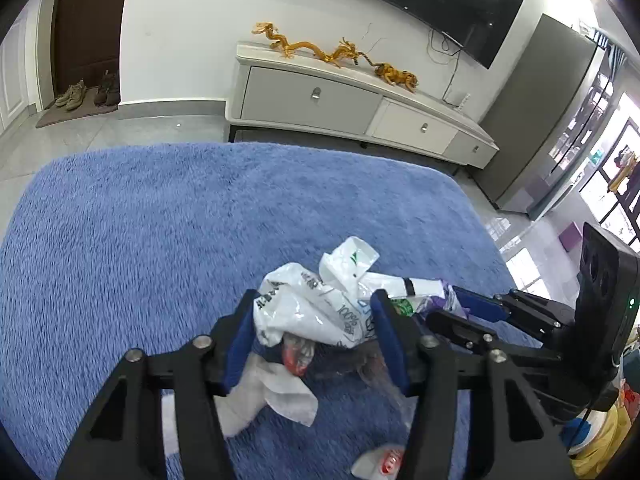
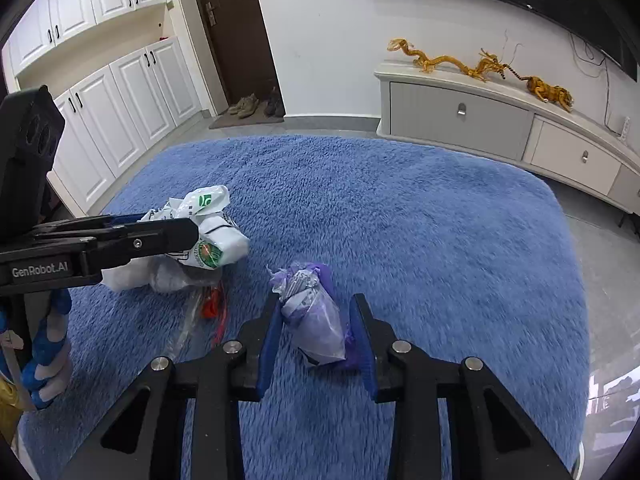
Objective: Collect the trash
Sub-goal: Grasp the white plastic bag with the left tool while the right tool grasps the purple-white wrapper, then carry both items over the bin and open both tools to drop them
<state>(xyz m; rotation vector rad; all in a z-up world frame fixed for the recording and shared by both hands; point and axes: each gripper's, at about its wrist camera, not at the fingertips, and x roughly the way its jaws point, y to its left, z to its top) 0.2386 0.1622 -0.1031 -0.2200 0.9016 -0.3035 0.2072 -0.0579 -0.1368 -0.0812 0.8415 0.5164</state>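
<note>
A crumpled white plastic bag (image 1: 316, 308) with printed text lies on the blue shaggy rug (image 1: 160, 240). It sits between the blue pads of my left gripper (image 1: 315, 296), which press on both its sides. Beneath it lie a white tissue (image 1: 276, 392), a red wrapper (image 1: 294, 356) and clear film (image 1: 396, 392). In the right wrist view my right gripper (image 2: 317, 298) is closed on a purple and clear wrapper (image 2: 314, 320) standing on the rug (image 2: 400, 220). The left gripper (image 2: 192, 228) shows at the left of that view, holding the white bag (image 2: 220, 240).
Another white and red wrapper (image 1: 380, 460) lies near the rug's front edge. A white TV cabinet (image 2: 500, 128) with golden dragon figures (image 2: 460, 64) lines the far wall. White cupboards (image 2: 120, 100) stand at the left, and shoes (image 2: 256, 106) sit by the dark door.
</note>
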